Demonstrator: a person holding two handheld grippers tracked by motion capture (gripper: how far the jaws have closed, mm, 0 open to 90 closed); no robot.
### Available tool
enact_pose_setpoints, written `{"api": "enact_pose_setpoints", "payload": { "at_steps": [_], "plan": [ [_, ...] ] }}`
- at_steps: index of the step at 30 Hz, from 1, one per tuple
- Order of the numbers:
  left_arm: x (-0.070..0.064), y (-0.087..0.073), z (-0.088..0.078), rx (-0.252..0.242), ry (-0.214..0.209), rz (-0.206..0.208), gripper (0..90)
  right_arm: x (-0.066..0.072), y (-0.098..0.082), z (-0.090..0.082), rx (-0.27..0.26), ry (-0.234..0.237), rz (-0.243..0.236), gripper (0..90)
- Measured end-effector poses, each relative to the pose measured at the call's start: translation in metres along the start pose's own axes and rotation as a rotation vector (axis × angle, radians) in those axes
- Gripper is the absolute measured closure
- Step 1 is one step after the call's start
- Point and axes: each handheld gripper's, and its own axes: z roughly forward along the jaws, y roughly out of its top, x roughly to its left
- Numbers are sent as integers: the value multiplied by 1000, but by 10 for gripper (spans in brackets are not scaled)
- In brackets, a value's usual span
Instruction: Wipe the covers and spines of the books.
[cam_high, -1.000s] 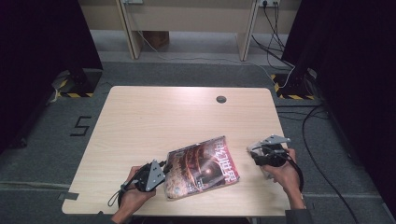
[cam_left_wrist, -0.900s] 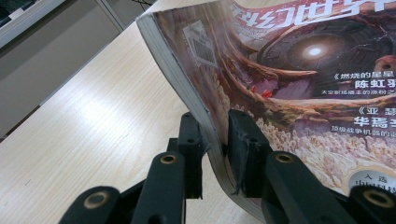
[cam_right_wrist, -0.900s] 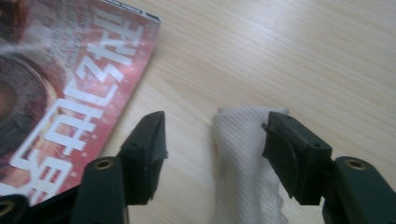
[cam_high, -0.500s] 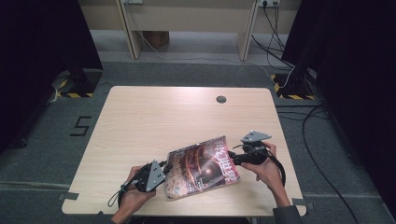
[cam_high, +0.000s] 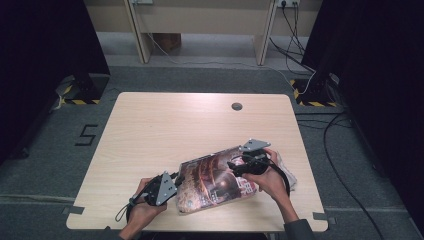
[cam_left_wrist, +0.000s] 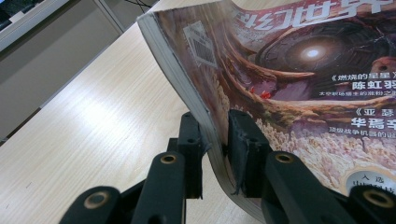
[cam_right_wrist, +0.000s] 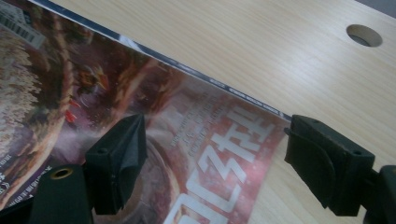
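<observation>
The glossy magazine (cam_high: 217, 181), its dark red-brown science-fiction cover printed with white Chinese characters, lies on the pale wood-grain table (cam_high: 165, 130) near my edge, a little right of the middle. Its cover carries a round glowing machine-like shape, a white barcode label near one corner and a round badge near another. The thing is thick, with a pale stack of page edges showing along the side that faces my left gripper's camera, and that side is lifted off the table and bowed upward.

My left gripper (cam_high: 172, 182) has its two black jaws clamped on that raised edge: in the left gripper view (cam_left_wrist: 215, 144) one jaw sits under the pages and the other presses on the cover, with the paper pinched and slightly torn-looking between them.

My right gripper (cam_high: 235, 165) hangs over the far right part of the cover, by the large white title characters. Its jaws have just been opening and now stand wide apart; in the right gripper view (cam_right_wrist: 212, 158) one jaw is over the cover and the other is past the magazine's edge, over bare wood, and nothing is pressed between them.

A round cable hole (cam_high: 237, 106) is cut into the table near its far edge; I cannot tell what is in it.
</observation>
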Motion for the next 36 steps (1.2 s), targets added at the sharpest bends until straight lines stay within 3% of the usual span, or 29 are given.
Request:
{"api": "enact_pose_setpoints", "payload": {
  "at_steps": [8, 15, 22, 28, 33, 36],
  "plan": [
    [0, 0, 1, -1, 4, 1, 754, 6, 13, 18, 11, 21, -31, 208],
    [1, 0, 2, -1, 4, 3, 754, 16, 24, 32, 5, 69, -71, 219],
    [1, 1, 2, 1, 4, 5, 754, 24, 30, 41, -16, 131, -78, 220],
    [1, 1, 2, 0, 6, 10, 754, 30, 38, 47, -31, 152, -111, 225],
    [3, 1, 3, 3, 3, 7, 754, 35, 42, 55, -13, 193, -127, 248],
    [4, 2, 4, 4, 9, 15, 755, 36, 40, 55, -20, 186, -181, 305]
  ]
}}
